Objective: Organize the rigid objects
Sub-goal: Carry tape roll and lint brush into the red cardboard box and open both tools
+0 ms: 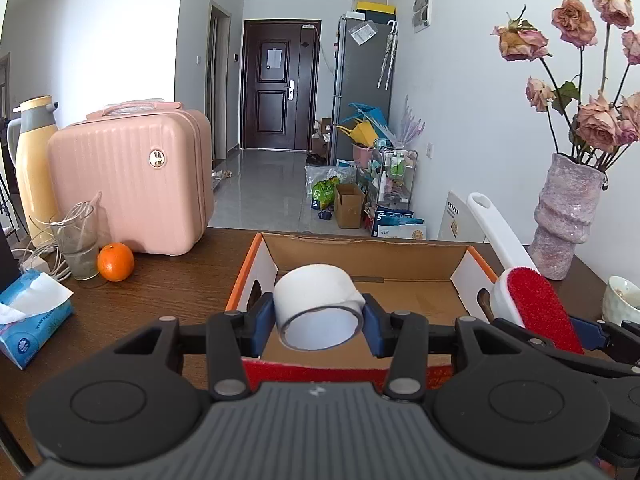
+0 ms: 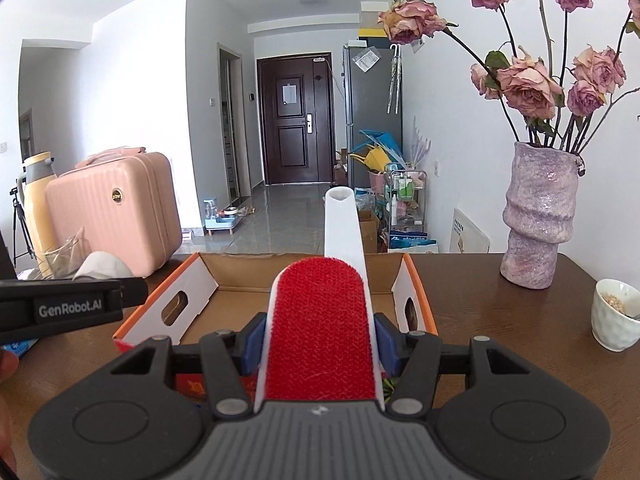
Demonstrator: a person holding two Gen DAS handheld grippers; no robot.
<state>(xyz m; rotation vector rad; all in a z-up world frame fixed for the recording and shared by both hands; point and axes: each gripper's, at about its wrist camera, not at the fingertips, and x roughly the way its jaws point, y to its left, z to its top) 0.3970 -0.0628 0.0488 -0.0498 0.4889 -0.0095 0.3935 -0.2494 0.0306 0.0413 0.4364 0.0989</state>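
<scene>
Left claw (image 1: 319, 326) clamping white tape roll (image 1: 318, 304) | right claw (image 2: 320, 350) gripping red lint brush (image 2: 324, 328) | both hanging over near edge of cardboard box (image 1: 372, 254) | nothing visibly deposited yet; releasing both remaining.

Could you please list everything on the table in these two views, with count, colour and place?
tape roll: one, white, held over the box
lint brush: one, red and white, held over the box
cardboard box: one, brown, orange-edged, table centre
orange: one, left
glass: one, clear, beside orange
tissue pack: one, blue, far left
suitcase: one, pink
thermos: one, yellow
vase: one, purple, right
cup: one, white, right
left gripper: black, shut on tape
right gripper: black, shut on brush
</scene>
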